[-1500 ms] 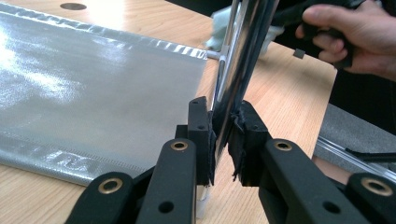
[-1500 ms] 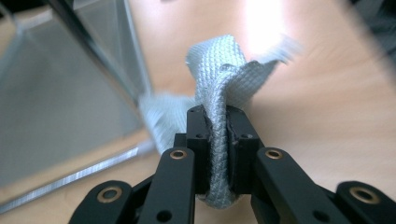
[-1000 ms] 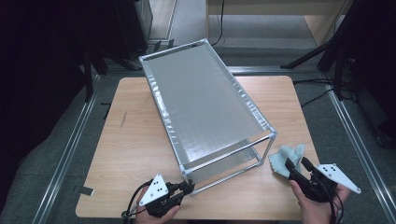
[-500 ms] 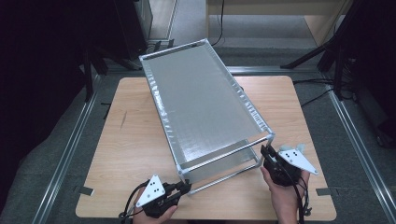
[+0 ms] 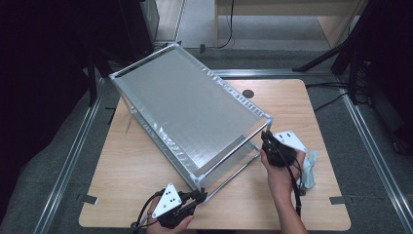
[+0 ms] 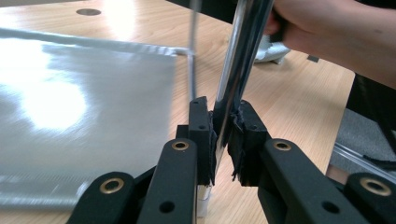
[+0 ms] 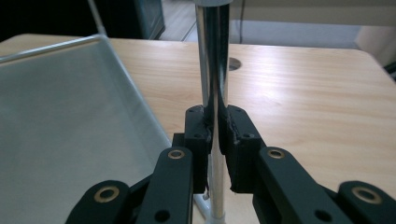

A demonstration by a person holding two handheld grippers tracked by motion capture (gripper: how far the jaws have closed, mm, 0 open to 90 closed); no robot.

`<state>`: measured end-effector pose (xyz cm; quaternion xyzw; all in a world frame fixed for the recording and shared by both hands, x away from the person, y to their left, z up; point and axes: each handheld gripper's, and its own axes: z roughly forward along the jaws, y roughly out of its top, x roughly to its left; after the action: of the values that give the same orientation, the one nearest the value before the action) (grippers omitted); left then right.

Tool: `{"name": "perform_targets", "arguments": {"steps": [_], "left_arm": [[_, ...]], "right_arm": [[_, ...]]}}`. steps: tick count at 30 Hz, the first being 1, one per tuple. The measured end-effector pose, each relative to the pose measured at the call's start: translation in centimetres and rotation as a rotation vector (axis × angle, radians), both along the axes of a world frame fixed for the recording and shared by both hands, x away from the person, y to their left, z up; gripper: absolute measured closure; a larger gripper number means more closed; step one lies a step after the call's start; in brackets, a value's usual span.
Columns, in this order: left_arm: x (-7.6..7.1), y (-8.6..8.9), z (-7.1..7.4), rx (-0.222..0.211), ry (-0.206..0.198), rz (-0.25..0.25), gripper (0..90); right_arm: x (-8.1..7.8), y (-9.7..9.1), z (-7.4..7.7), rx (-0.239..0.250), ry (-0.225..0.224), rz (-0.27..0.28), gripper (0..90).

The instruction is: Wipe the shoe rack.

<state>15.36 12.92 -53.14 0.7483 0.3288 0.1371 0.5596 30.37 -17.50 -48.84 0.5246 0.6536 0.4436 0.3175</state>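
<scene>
Standing slantwise across the wooden table, a two-tier metal shelf rack, its near end facing the person's edge

Clamping the rack's near-left chrome leg, the left gripper, pads pressing both sides of the tube close to its foot

Gripping the rack's near-right chrome leg, the right gripper, jaws having just been closing, now squeezing the tube between them

Lying crumpled on the table just right of the rack, behind the right hand, a pale blue cloth

Trailing from each gripper toward the table's near edge, a black cable
</scene>
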Motion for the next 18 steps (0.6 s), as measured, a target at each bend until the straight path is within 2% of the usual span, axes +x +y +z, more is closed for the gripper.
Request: {"name": "perform_targets", "arguments": {"steps": [3, 6, 7, 8, 10, 11, 12, 13, 15, 18], "left_arm": [[-0.2, -1.1, -0.2, -0.017, -0.004, 0.003, 80.0], [-0.1, -2.3, -0.1, -0.016, -0.001, -0.008, 79.9], [-0.1, -2.3, -0.1, -0.016, -0.001, -0.008, 79.9], [0.1, -3.0, 0.0, -0.011, 0.005, -0.009, 79.9], [0.6, -3.7, 0.0, -0.011, 0.008, -0.001, 79.7], [0.6, -3.7, 0.0, -0.011, 0.008, -0.001, 79.7], [1.3, -4.2, 0.0, -0.024, 0.018, 0.009, 79.5], [1.7, -4.5, 0.0, -0.035, 0.022, 0.013, 79.2], [2.5, -5.0, -0.1, -0.051, 0.041, 0.034, 78.5], [3.7, -6.0, 0.0, -0.051, 0.042, 0.060, 78.2]], "right_arm": [[2.2, 0.5, 0.5, -0.007, 0.058, 0.059, 77.4], [2.8, 0.7, 1.0, 0.009, 0.076, 0.093, 58.2], [2.8, 0.7, 1.0, 0.009, 0.076, 0.093, 58.2], [2.2, 0.4, 1.0, 0.031, 0.080, 0.082, 47.7], [1.3, -0.3, 1.0, 0.072, 0.088, 0.085, 50.6], [1.3, -0.3, 1.0, 0.072, 0.088, 0.085, 50.6], [-0.2, -0.9, 1.1, 0.080, 0.103, 0.116, 50.2], [-0.8, -1.0, 1.1, 0.068, 0.103, 0.124, 49.3], [-2.3, -1.4, 1.3, 0.073, 0.108, 0.142, 46.9], [-4.7, -1.6, 1.5, 0.071, 0.106, 0.185, 43.9]]}}
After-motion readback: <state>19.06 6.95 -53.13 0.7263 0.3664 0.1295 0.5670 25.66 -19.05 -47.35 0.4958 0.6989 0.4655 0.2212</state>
